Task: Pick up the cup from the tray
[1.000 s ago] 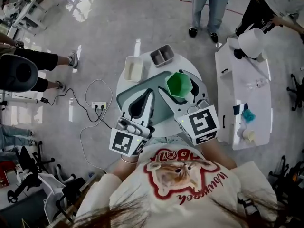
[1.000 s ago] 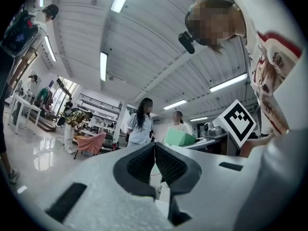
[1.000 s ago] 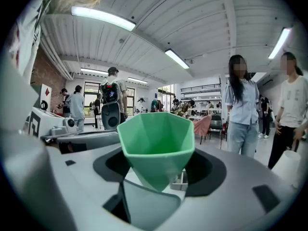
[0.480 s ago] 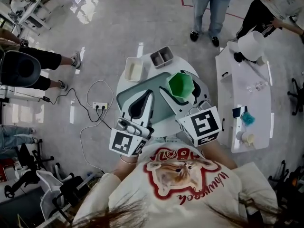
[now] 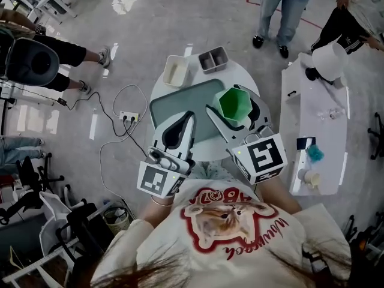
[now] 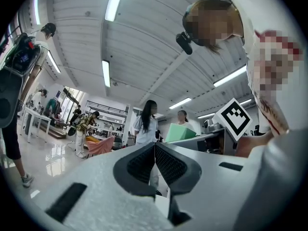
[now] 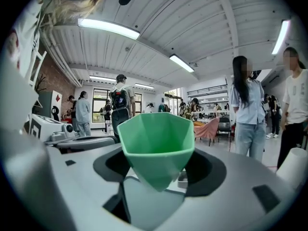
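A faceted green cup [image 5: 234,104] is clamped between the jaws of my right gripper [image 5: 238,106], lifted above the right end of the grey-green tray [image 5: 180,104]. In the right gripper view the cup [image 7: 156,144] fills the middle, mouth towards the camera, held off the tray. My left gripper [image 5: 192,116] hovers over the tray's near edge with its jaws pressed together and nothing between them; its pads [image 6: 166,163] meet in the left gripper view.
The tray lies on a small round white table [image 5: 165,89]. A white box [image 5: 176,72] and a grey two-part box [image 5: 214,59] stand at its far side. A long white table [image 5: 315,128] is to the right. People stand around; cables and a power strip [image 5: 127,117] lie on the floor.
The cup has risen slightly with my right gripper and the view has shifted. The left gripper keeps its place, shut.
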Action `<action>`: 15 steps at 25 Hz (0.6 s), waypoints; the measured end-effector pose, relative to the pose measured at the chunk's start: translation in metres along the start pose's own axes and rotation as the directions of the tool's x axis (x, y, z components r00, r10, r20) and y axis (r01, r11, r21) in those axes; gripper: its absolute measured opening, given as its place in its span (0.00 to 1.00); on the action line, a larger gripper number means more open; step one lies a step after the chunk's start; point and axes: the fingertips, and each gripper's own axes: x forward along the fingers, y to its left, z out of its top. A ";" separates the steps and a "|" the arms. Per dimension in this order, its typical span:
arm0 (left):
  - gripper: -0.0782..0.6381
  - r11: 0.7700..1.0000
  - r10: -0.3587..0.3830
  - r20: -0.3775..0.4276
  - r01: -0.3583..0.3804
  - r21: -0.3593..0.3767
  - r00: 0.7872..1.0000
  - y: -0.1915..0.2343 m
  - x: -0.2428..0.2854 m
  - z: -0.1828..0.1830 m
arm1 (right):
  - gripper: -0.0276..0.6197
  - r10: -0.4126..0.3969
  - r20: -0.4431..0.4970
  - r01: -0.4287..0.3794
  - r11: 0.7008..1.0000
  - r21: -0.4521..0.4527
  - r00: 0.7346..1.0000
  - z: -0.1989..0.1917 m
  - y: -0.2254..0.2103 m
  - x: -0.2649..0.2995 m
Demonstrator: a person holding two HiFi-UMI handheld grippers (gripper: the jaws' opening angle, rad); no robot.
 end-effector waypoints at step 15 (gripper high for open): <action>0.13 1.000 -0.022 0.006 0.022 0.014 1.000 -0.053 -0.112 0.018 | 0.52 -0.086 0.055 0.086 0.996 0.012 0.995 -0.001 0.088 -0.090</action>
